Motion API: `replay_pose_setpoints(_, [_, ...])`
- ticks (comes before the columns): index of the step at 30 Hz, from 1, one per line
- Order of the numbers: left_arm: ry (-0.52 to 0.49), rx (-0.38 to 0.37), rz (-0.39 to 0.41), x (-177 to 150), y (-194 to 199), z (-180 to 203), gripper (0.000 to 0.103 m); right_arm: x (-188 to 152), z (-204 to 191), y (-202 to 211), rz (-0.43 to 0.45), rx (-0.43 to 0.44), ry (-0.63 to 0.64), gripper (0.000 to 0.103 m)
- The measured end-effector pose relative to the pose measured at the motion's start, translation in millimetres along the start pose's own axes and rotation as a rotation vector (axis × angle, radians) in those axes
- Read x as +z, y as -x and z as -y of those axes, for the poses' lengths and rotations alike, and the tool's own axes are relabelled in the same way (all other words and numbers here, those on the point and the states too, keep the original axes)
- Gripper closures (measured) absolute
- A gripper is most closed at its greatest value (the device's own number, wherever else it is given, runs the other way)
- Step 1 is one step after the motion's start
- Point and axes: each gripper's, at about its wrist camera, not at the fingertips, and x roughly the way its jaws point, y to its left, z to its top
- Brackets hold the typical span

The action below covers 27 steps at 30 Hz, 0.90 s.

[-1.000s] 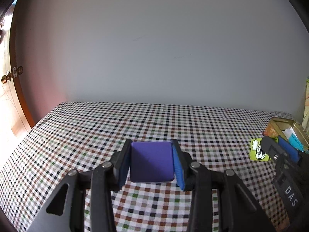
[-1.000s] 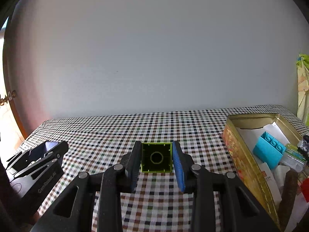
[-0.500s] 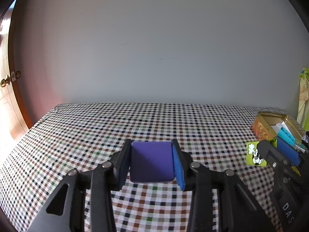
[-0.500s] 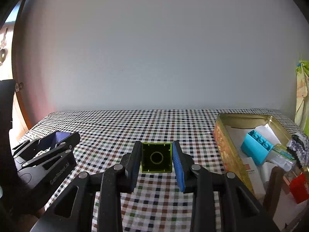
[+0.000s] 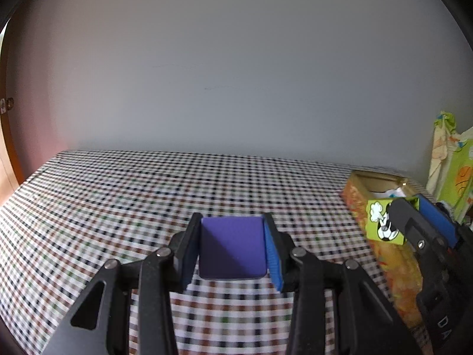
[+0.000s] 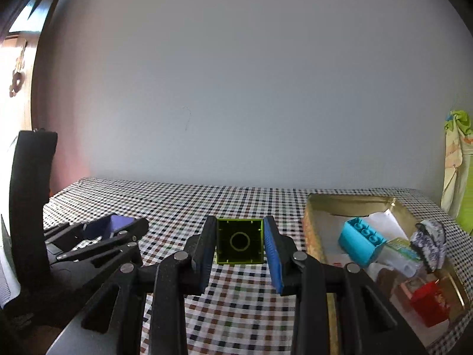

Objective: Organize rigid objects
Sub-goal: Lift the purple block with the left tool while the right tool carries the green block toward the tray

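Note:
My left gripper is shut on a purple block, held above the checked tablecloth. My right gripper is shut on a lime green brick, hollow underside facing the camera. In the left wrist view the green brick shows a soccer-ball picture, just in front of the gold tin at the right. In the right wrist view the left gripper with the purple block is at the left.
The gold tin at the right holds a cyan brick, a red block, a patterned grey piece and white items. A green cloth hangs at the far right. A wall stands behind the table.
Both grippers have risen and tilted, still holding their blocks. The right gripper with the green brick has moved nearer the tin.

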Motion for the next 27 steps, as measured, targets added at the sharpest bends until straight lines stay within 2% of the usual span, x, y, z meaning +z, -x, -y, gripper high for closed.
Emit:
replay_pose_setpoints(10, [-0.031, -0.062, 0.034, 2, -1, 40, 0.064, 2, 22, 27, 0.097, -0.067, 0.023, 0.069])
replay_pose_setpoints(14, [-0.047, -0.095, 0.048, 3, 3, 67, 0.064, 2, 38, 33, 0.109, -0.098, 0.011, 0.069])
replay_pose_setpoints(19, [-0.073, -0.144, 0.061, 7, 16, 120, 0.064, 3, 69, 36, 0.11, -0.149, -0.036, 0.069])
replay_pose_setpoints(24, [-0.101, -0.197, 0.076, 13, 2, 150, 0.064, 2, 92, 53, 0.118, -0.193, -0.073, 0.069])
replay_pose_setpoints(27, [-0.122, -0.228, 0.076, 19, -24, 162, 0.064, -1, 114, 56, 0.118, -0.226, -0.093, 0.069])
